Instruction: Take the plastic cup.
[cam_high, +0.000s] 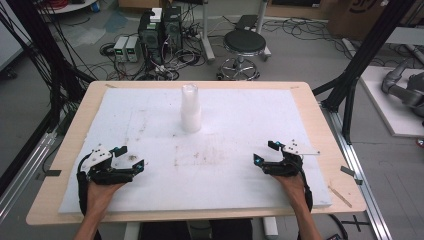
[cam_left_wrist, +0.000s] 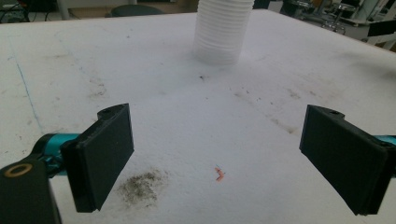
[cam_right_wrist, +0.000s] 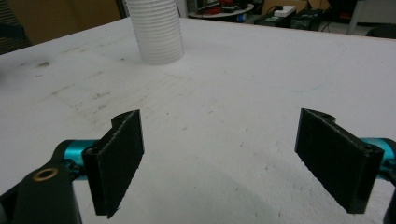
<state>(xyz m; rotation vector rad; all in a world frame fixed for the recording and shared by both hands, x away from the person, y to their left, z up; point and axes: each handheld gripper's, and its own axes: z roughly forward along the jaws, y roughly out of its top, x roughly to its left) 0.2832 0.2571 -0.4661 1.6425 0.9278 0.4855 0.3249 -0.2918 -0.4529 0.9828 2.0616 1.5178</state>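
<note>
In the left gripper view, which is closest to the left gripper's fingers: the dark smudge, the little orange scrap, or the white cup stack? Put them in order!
1. Dark smudge: on the white mat beside one finger.
2. Orange scrap: midway between both fingers, a bit farther.
3. White cup stack: far up the mat.

Cup stack (cam_high: 190, 109) upright mid-mat (cam_high: 150, 115), left claw (cam_high: 131, 157) and right claw (cam_high: 264, 152) nearer, well apart

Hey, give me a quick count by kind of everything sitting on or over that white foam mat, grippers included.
Stack of white cups: 1
Grippers: 2, the left gripper and the right gripper, both open and holding nothing
Total: 3, all on the white foam mat
</note>
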